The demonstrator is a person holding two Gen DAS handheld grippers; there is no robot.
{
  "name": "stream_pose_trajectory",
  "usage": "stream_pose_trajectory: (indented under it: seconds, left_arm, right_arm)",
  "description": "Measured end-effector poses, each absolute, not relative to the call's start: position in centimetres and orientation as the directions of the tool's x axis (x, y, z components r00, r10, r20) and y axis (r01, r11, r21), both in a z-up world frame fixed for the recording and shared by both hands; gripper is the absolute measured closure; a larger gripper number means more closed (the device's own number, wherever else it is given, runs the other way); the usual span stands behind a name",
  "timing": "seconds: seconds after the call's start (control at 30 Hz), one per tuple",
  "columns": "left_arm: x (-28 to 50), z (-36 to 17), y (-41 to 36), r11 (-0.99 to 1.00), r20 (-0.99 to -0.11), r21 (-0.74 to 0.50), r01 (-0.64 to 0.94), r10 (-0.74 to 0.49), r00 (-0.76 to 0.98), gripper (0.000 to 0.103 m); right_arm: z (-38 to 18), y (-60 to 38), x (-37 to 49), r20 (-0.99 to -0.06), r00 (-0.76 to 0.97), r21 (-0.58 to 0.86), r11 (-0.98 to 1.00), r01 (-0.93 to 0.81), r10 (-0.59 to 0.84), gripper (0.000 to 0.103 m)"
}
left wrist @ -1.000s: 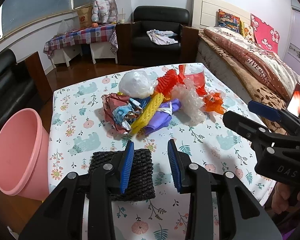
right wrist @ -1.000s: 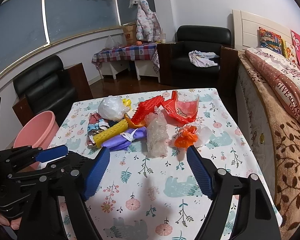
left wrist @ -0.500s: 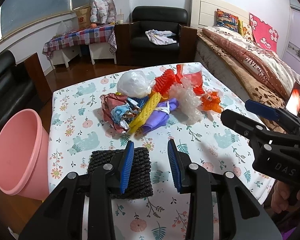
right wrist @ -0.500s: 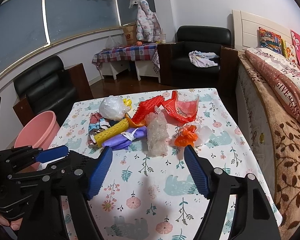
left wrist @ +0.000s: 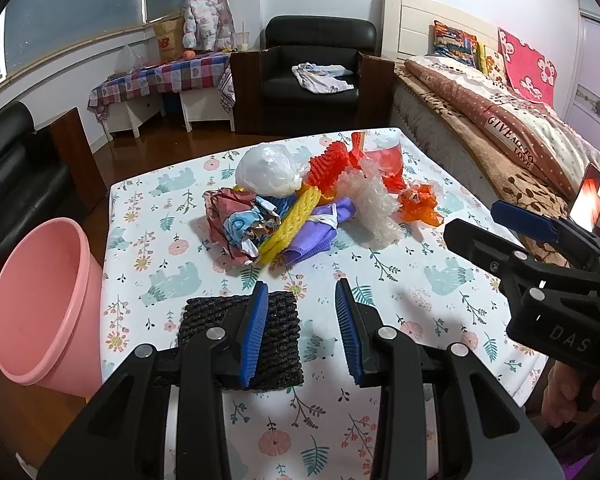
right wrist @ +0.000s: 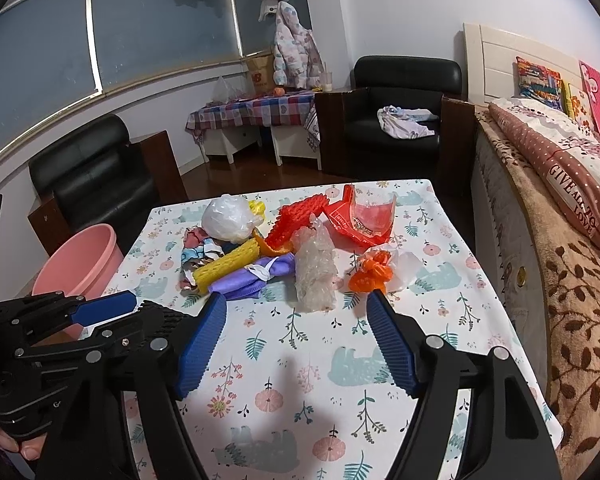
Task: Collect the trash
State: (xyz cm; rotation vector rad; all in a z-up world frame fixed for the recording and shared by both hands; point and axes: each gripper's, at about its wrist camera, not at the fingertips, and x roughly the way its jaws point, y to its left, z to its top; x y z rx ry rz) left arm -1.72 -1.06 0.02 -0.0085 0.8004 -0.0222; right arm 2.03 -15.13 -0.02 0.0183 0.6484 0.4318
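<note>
Left wrist view shows the risks plainly. The trash pile [left wrist: 312,204] is a loose tangle in the middle of the table [left wrist: 452,276], nearer its far edge: a white plastic bag [left wrist: 266,170], a yellow foam net [left wrist: 296,220], a purple cloth [left wrist: 320,236], bubble wrap [left wrist: 374,208], red foam netting [left wrist: 328,166] and an orange wrapper [left wrist: 420,204] overlap one another. Pinching one piece would probably drag its neighbours along, and light scraps could slide off the table's edge onto the floor. The pink bin [left wrist: 40,304] stands on the floor off the table's left edge, so anything carried across has to clear that edge; a weak pinch on slippery film could let it drop short.

A black foam net [left wrist: 240,336] lies apart from the pile at the table's near edge. The left gripper [left wrist: 302,332] hangs over it with jaws apart and nothing between them; its left pad is in front of the net, and I cannot tell whether it touches. The right gripper [right wrist: 296,344] is above bare tablecloth near the bubble wrap, jaws wide, gripping nothing.
</note>
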Motion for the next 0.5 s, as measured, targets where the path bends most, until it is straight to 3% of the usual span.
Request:
stream_pose_trajectory:
  seconds: [0.33, 0.5]
  left_arm:
    - [-2.6, 0.5, -0.9, 1.000, -0.703, -0.017, 0.003, -0.014, 0.711, 0.068]
    - [-3.2, 1.2, 1.1, 0.997, -0.687, -0.080, -0.012, -0.046, 0.725, 0.068]
  right_arm:
    - [0.3, -15.4, 1.4, -0.572, 0.716, 0.156, 0.911, -0.383, 0.399, 0.031]
    - [0.2, -15.7, 1.1, -0.572, 0.712, 0.172, 0.909, -0.380, 0.406, 0.031]
